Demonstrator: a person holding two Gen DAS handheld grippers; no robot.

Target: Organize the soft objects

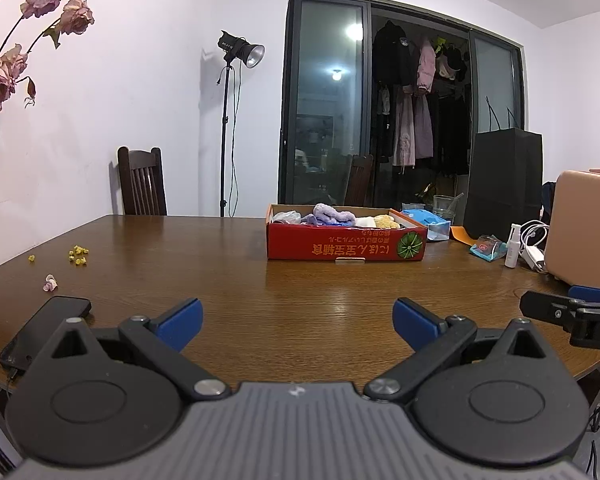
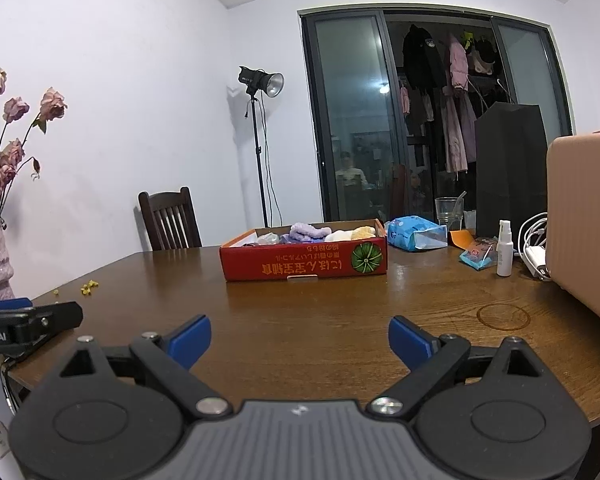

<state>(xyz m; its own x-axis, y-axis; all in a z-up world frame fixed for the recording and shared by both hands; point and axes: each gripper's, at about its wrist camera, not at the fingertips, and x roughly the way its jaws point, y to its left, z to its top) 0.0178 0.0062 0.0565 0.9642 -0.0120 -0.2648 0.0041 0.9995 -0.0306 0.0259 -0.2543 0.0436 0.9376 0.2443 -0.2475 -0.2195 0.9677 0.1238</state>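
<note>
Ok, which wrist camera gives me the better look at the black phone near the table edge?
The left wrist view: the phone lies flat by the near left table edge, partly behind the left gripper. The right wrist view doesn't show it at all.

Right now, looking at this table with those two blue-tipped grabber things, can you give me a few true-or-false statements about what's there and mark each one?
1. Both grippers, left gripper and right gripper, are open and hold nothing. True.
2. The red box is empty. False: soft items, among them a purple one, lie inside it.
3. A black phone lies on the table near the left gripper. True.
4. The white spray bottle lies on its side inside the red box. False: it stands upright on the table, apart from the box.
5. A clear glass stands beyond the box. True.
</note>
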